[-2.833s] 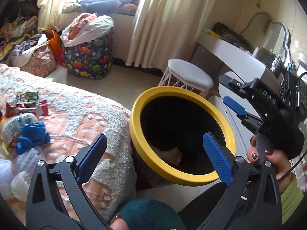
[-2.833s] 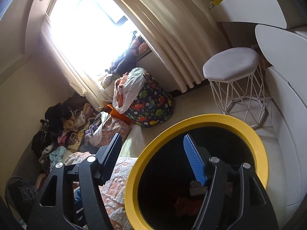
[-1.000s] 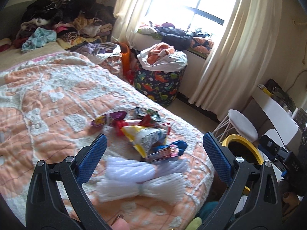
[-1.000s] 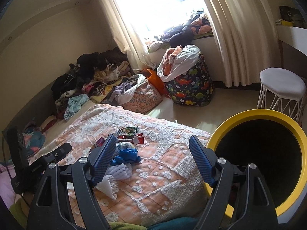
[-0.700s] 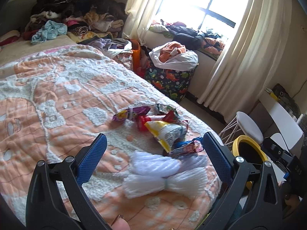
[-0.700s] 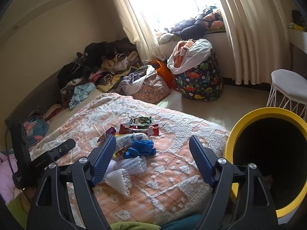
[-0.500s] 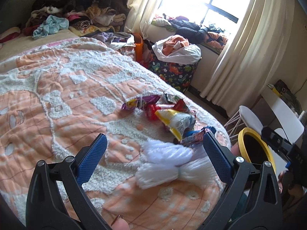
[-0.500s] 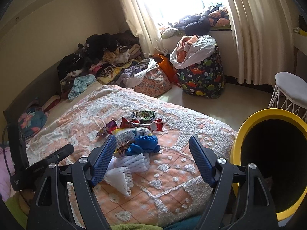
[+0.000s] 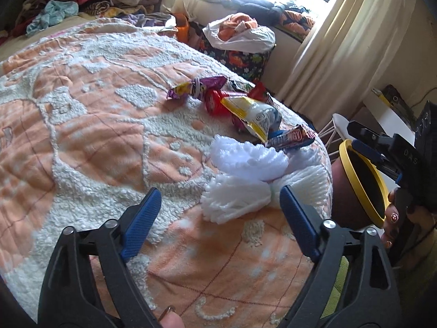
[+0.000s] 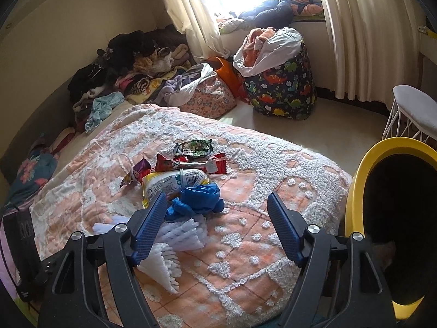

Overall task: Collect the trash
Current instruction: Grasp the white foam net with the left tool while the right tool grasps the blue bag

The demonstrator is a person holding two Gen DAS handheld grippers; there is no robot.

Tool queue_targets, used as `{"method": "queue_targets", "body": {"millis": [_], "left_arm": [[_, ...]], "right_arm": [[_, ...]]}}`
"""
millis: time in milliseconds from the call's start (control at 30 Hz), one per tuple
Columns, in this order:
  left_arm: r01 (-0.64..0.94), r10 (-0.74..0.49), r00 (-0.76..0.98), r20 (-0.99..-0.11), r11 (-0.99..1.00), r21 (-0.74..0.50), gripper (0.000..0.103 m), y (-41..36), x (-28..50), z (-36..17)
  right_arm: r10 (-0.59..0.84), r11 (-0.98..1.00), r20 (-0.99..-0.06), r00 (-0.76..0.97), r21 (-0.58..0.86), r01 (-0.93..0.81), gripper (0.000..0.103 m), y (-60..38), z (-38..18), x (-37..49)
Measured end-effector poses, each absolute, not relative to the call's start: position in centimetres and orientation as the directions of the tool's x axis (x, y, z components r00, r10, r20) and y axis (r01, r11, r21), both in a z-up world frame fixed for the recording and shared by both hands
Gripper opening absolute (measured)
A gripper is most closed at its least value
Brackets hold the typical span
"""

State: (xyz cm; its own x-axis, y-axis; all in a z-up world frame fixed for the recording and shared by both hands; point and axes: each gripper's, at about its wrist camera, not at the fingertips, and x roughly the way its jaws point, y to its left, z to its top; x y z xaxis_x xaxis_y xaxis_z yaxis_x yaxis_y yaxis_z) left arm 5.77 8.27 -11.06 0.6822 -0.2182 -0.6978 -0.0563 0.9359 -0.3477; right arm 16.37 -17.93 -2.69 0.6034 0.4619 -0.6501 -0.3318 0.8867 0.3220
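Reaching stage of collecting trash, nothing held yet. Left gripper [image 9: 218, 213] fingers apart though just narrowing, lined up on the white foam fruit nets [image 9: 237, 194] at the near edge of the bed [image 9: 95, 136], not touching. Right gripper [image 10: 217, 218] fingers apart, empty, above the blue plastic bag [image 10: 199, 198] beside snack wrappers [image 10: 188, 164]. Next, probably: lower, pinch a net, carry to the yellow-rimmed bin [image 10: 355, 191] beside the bed.

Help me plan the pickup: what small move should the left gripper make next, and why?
Probably ease the left gripper forward and down so the white foam wrap sits between its pads. Its jaws, just narrowed, are open and empty; the wrap is the nearest trash on the bedspread.
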Motion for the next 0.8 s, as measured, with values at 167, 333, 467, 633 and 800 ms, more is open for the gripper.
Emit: {"method": "queue_targets", "body": {"millis": [167, 333, 467, 633, 800], "left_arm": [[-0.014, -0.254, 0.667, -0.701, 0.936, -0.352, 0.059, 7.4, 5.9, -11.2], [0.008, -0.278, 0.637, -0.719, 0.935, -0.355, 0.042, 6.7, 6.2, -11.9], [0.021, -0.290, 0.629, -0.721, 0.934, -0.357, 0.034, 6.4, 6.2, -12.0], [0.034, -0.307, 0.627, -0.716, 0.929, -0.368, 0.018, 6.3, 6.1, -11.9], [0.064, -0.322, 0.624, -0.713, 0.929, -0.363, 0.010, 5.7, 5.8, -11.5]], "right_arm": [[0.463, 0.886, -0.663, 0.588, 0.335, -0.320, 0.071, -17.5, -3.5, 17.3], [0.462, 0.887, -0.680, 0.569, 0.358, -0.292, 0.070, -17.1, -4.2, 18.5], [0.470, 0.883, -0.689, 0.551, 0.375, -0.284, 0.070, -16.5, -4.7, 19.3], [0.494, 0.870, -0.709, 0.504, 0.404, -0.284, 0.055, -15.4, -5.7, 20.4], [0.504, 0.864, -0.725, 0.469, 0.414, -0.288, 0.011, -14.6, -6.8, 20.8]]}}
